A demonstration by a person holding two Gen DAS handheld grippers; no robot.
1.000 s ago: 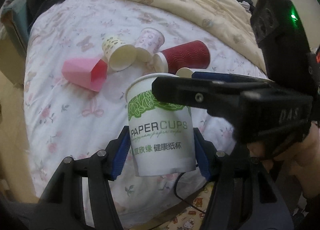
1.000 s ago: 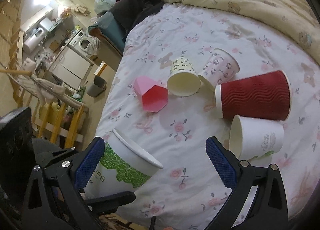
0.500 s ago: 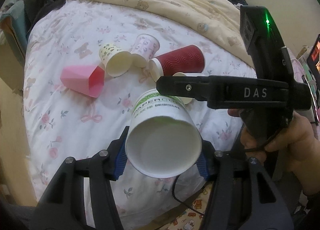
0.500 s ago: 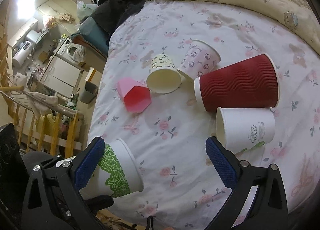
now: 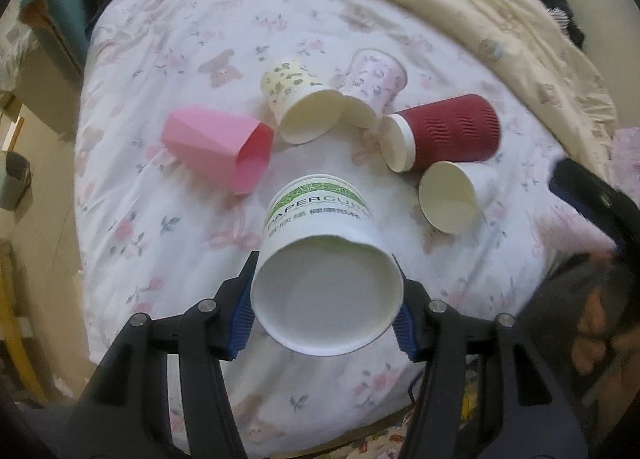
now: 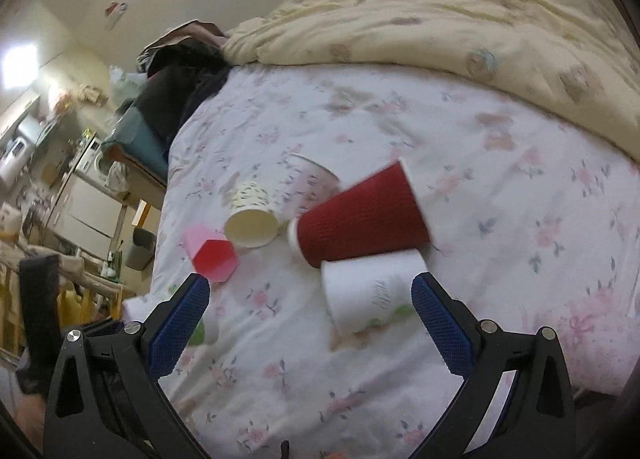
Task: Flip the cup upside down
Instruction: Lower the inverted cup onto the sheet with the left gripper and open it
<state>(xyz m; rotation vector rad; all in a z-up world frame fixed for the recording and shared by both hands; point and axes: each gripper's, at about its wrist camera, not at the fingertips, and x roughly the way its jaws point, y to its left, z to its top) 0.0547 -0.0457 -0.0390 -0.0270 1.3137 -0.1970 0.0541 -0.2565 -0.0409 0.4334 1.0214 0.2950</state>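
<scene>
My left gripper (image 5: 325,311) is shut on a white paper cup with green print (image 5: 320,243). The cup is turned so its base faces the camera and its mouth points away toward the bed. My right gripper (image 6: 310,323) is open and empty, above the flowered bedsheet (image 6: 520,219). Between and just beyond its fingers lies a white cup with faint print (image 6: 372,291) on its side; this cup also shows in the left wrist view (image 5: 452,199). The right gripper shows blurred at the right edge of the left wrist view (image 5: 592,211).
Several cups lie on their sides on the sheet: a red ribbed cup (image 5: 444,131) (image 6: 360,215), a pink faceted cup (image 5: 220,151) (image 6: 212,255), a yellow patterned cup (image 5: 300,107) (image 6: 252,219), a pink printed cup (image 5: 372,83) (image 6: 310,179). A cream quilt (image 6: 440,19) lies behind.
The right gripper has swung away to the right and now faces the lying white cup. The left gripper keeps hold of the inverted printed cup and has moved it a little farther over the bed.
</scene>
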